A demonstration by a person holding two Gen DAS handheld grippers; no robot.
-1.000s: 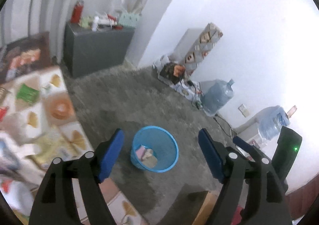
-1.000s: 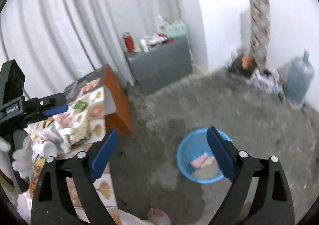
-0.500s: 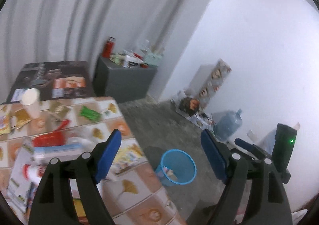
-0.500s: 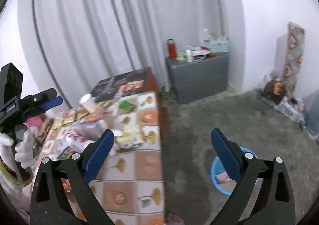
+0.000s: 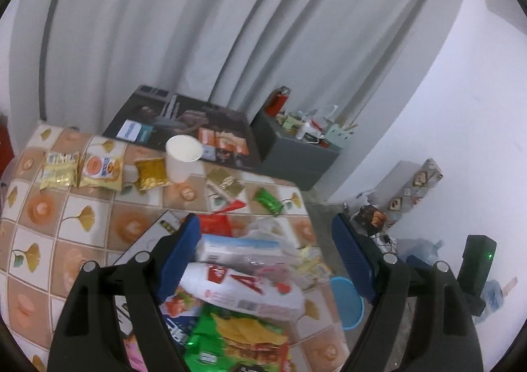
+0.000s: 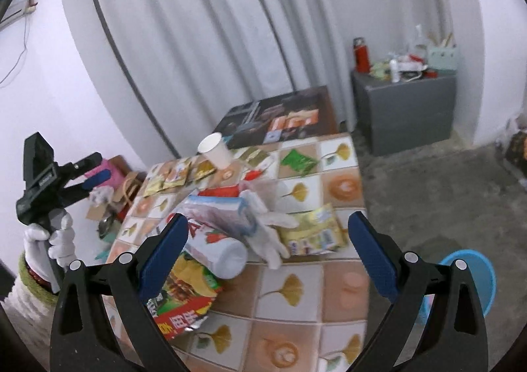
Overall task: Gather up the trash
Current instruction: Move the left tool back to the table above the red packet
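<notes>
Trash lies on a tiled table (image 5: 66, 217) (image 6: 296, 303): a white paper cup (image 5: 182, 158) (image 6: 215, 149), snack packets (image 5: 82, 169), a green wrapper (image 5: 268, 200) (image 6: 298, 159), a white bottle with red label (image 5: 240, 286) (image 6: 214, 248), a blue-white pack (image 5: 240, 248) (image 6: 217, 214), a green and red chip bag (image 5: 237, 339) (image 6: 181, 299) and a yellow packet (image 6: 313, 233). A blue bin (image 5: 347, 301) (image 6: 474, 276) stands on the floor by the table. My left gripper (image 5: 266, 260) is open and empty above the pile. My right gripper (image 6: 270, 253) is open and empty above the pile.
A grey cabinet (image 5: 296, 154) (image 6: 408, 112) with a red flask and clutter stands by the curtain. A dark printed board (image 5: 184, 125) lies at the table's far end. A white glove (image 6: 270, 233) lies among the trash. Bags and boxes sit along the white wall (image 5: 372, 217).
Both grippers have swung from the blue bin on the floor up and over to the table. The trash pile now fills both views. Both stay open.
</notes>
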